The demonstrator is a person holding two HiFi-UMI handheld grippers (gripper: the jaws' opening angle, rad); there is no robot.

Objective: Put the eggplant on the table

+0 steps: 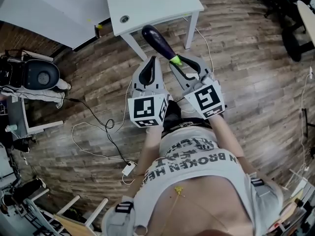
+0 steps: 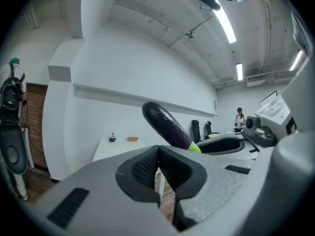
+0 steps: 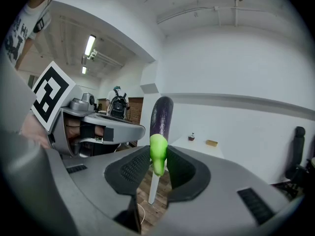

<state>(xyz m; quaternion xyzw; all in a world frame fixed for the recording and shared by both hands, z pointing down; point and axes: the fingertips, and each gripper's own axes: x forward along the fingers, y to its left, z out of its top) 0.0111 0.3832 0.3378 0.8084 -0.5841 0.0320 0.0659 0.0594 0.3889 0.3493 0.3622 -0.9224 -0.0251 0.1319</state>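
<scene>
Eggplant (image 1: 158, 41), dark purple with a bright green stem, hung in the air at the front edge of the white table (image 1: 147, 4) in the head view. Its purple end pointed toward the table and did not rest on it. Your right gripper (image 1: 179, 62) held it by the stem, just short of the table's front edge. Your left gripper (image 1: 153, 59) sat close beside it, also short of the table.

In the left gripper view, that gripper's jaws were pressed together with nothing between them. The eggplant slanted above them, in front of the table. A small dark object (image 2: 112, 137) and a small tan box (image 2: 131, 139) lay on the tabletop.

In the right gripper view, the jaws were partly closed, clamped on the green stem. The purple body rose upright above them, with the table beyond.
</scene>
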